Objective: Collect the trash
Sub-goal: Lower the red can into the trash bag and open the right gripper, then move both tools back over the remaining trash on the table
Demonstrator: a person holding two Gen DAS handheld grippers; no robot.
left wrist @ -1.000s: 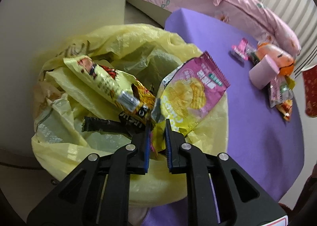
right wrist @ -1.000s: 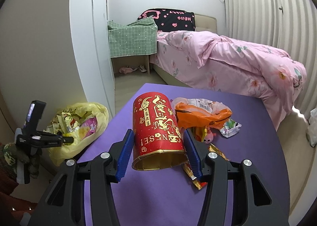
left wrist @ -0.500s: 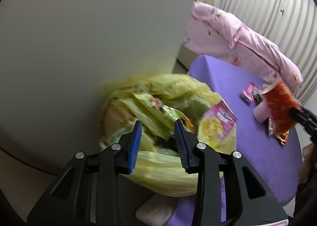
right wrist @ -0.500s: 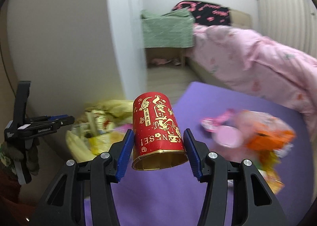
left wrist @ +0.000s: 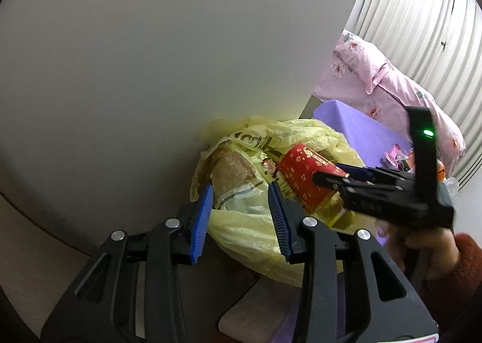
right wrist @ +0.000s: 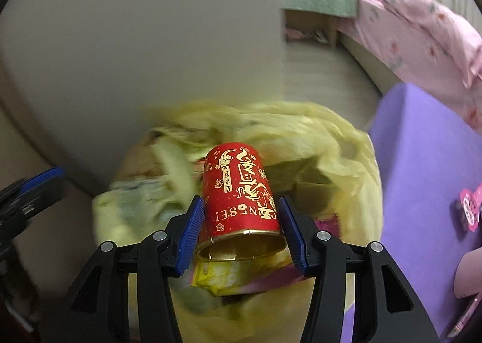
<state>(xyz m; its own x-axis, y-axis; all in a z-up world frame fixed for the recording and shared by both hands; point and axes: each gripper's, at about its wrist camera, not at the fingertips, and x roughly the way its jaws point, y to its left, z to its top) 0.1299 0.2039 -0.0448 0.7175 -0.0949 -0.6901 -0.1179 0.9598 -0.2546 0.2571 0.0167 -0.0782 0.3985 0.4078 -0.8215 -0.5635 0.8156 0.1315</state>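
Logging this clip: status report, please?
Left gripper open, empty. Right gripper shut on red cup, over yellow trash bag. Nothing in the way.

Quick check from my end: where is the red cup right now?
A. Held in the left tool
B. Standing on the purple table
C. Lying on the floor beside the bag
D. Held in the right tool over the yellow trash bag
D. The right tool grips the red cup between its blue pads, above the open yellow trash bag; the left tool is open and holds nothing.
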